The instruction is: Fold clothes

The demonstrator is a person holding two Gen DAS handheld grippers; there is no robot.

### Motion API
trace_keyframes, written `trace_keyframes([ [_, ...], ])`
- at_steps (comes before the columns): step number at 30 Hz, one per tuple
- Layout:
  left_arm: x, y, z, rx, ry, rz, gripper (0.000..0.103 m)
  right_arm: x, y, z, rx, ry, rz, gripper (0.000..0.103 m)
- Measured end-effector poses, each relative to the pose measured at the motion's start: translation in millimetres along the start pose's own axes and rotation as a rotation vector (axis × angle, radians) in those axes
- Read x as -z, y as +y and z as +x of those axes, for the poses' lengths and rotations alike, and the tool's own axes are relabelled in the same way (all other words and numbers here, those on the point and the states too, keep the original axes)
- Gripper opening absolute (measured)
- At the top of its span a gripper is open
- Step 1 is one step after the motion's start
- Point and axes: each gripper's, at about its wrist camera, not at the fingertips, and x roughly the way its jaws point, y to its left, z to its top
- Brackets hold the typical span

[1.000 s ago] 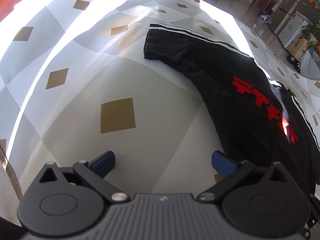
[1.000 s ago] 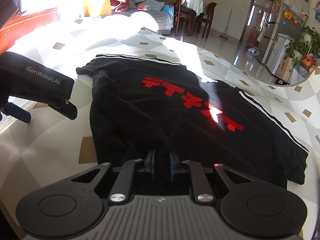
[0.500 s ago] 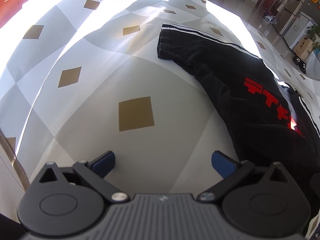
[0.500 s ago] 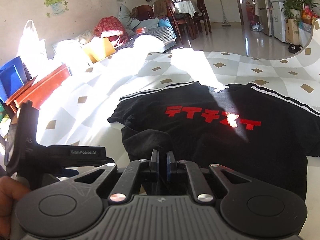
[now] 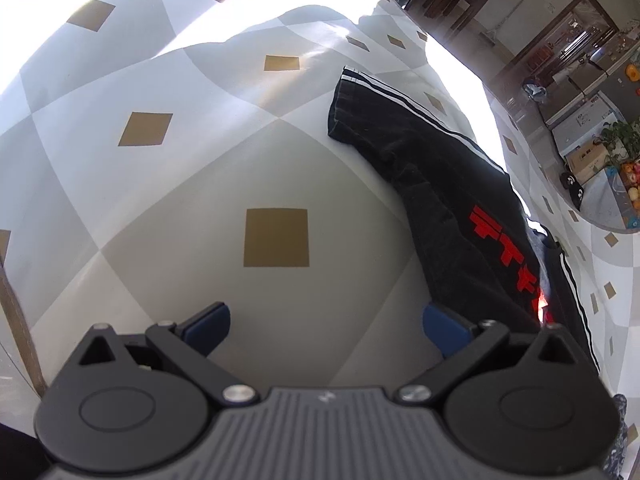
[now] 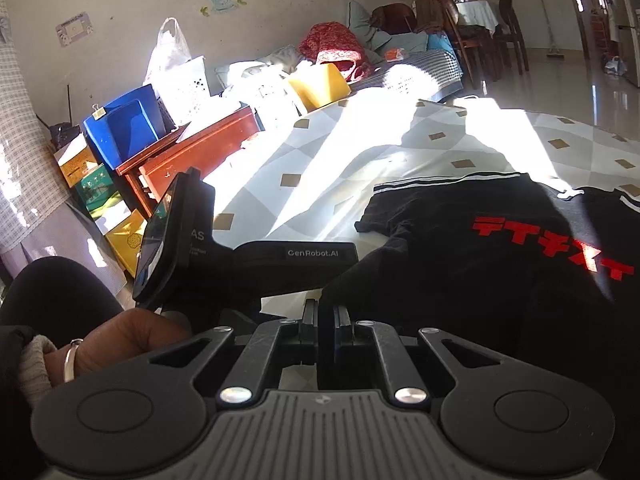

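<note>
Right wrist view: right claw (image 6: 326, 322) clenched on a bunched fold of the black cotton T-shirt with red lettering (image 6: 500, 240). Left claw (image 5: 326, 330) spread wide, nothing between its blue pads (image 5: 442, 328), right pad just beside the shirt's edge. Shirt spread on the checked grey-and-white bench cover (image 5: 200, 184), white-striped sleeve (image 5: 360, 100) pointing away.

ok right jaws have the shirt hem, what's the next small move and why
Probably close the left gripper on the hem beside it: its jaws are open over the bare tablecloth, while the right gripper pinches the black shirt alone. Two grips would let the fold carry evenly.
</note>
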Motion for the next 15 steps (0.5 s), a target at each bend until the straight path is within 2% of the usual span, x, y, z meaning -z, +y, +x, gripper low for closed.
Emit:
trace_keyframes([
  [10,-15.1,19.5,-18.7,0.027,-0.06,-0.081,0.103,20.2,23.0,43.4,-0.069,0.1,-0.029,0.008],
  [15,-21.2,27.8,-28.6,-0.048,-0.111,-0.078,0.103,31.4,27.1,70.0,-0.084,0.195,-0.049,0.011],
])
